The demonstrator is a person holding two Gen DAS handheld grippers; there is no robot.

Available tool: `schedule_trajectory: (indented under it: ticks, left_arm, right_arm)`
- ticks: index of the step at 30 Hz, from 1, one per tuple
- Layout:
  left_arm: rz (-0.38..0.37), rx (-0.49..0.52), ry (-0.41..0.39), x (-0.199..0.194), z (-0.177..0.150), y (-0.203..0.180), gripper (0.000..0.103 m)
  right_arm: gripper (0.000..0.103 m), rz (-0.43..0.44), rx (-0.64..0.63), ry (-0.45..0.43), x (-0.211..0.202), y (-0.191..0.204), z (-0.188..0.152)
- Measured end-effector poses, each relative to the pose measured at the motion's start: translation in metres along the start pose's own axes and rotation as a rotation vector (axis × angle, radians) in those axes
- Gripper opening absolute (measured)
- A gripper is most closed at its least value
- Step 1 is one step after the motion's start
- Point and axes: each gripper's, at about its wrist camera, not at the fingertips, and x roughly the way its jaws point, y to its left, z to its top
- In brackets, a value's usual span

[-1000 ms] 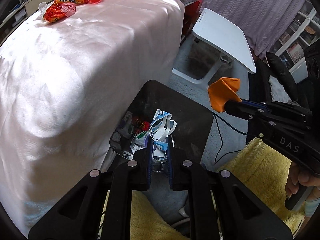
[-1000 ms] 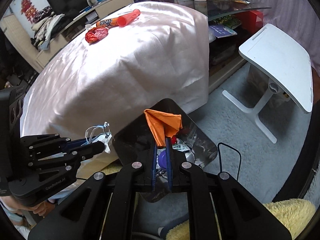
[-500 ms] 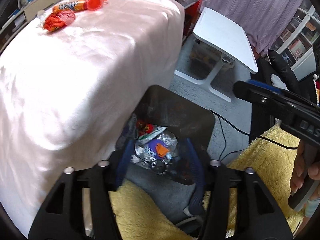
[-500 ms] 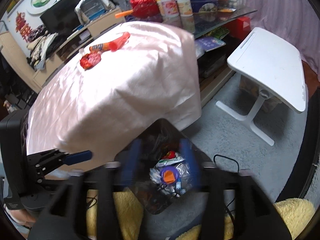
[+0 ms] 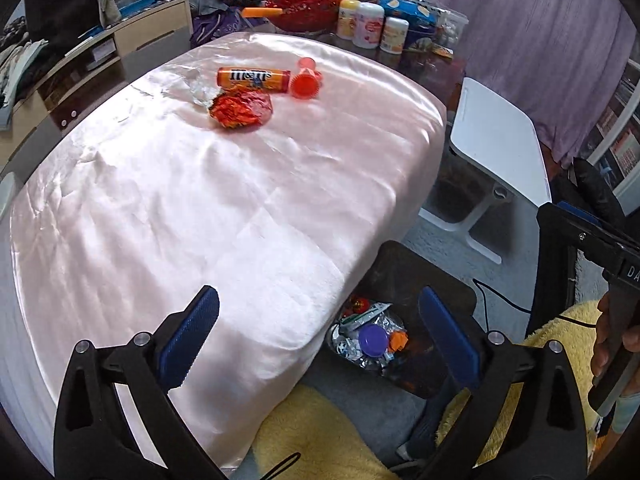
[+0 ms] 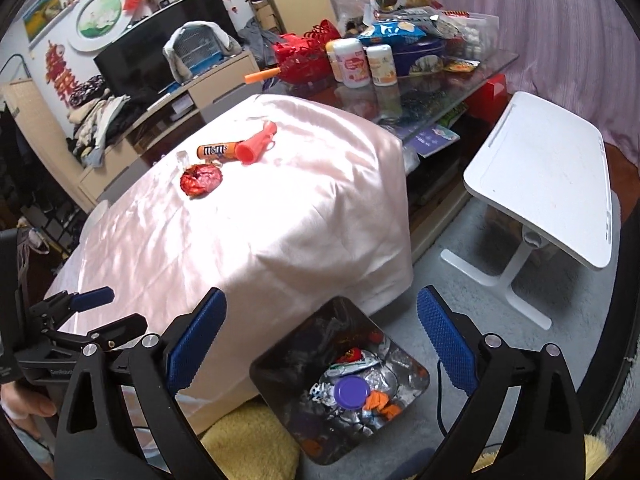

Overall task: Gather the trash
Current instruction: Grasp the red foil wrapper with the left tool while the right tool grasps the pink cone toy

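M&M's tube [image 5: 253,79] beside crumpled red wrapper [image 5: 240,109] on tablecloth [image 5: 200,200]

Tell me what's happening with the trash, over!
Left gripper and right gripper open, empty. Trash bin holds scraps. Red wrapper, M&M's tube left on table. Nothing blocking.

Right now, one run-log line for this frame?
left gripper: open, just opened, empty | right gripper: open, just opened, empty | bin: holds dropped trash | tablecloth: red wrapper, M&M's tube left
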Motion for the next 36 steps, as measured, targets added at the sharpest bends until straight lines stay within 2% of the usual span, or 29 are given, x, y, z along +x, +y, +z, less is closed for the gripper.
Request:
schedule_trajectory:
  ticks: [10, 17, 25, 26, 33, 36]
  left_arm:
    - [0.049, -0.097, -0.042, -0.002, 0.034, 0.047, 0.095]
    - [0.088, -0.121, -0.035, 0.023, 0.064, 0.069, 0.095]
    - [0.065, -0.121, -0.023, 0.057, 0.098, 0.080, 0.095]
    - [0.060, -0.119, -0.026, 0.061, 0.103, 0.081, 0.095]
    - [0.038, -0.097, -0.026, 0.092, 0.131, 0.083, 0.095]
    - [0.042, -0.088, -0.018, 0.104, 0.140, 0.085, 0.094]
  right_arm:
    - [0.097, 0.041, -0.060, -0.005, 0.031, 0.023, 0.054]
    - [0.097, 0.068, -0.134, 0.021, 0.073, 0.050, 0.092]
    - [0.095, 0.088, -0.181, 0.038, 0.129, 0.077, 0.132]
    - [0.093, 0.089, -0.178, 0.044, 0.138, 0.079, 0.136]
    - [0.066, 0.143, -0.137, 0.089, 0.186, 0.092, 0.156]
    - [0.065, 0.118, -0.165, 0.099, 0.202, 0.103, 0.160]
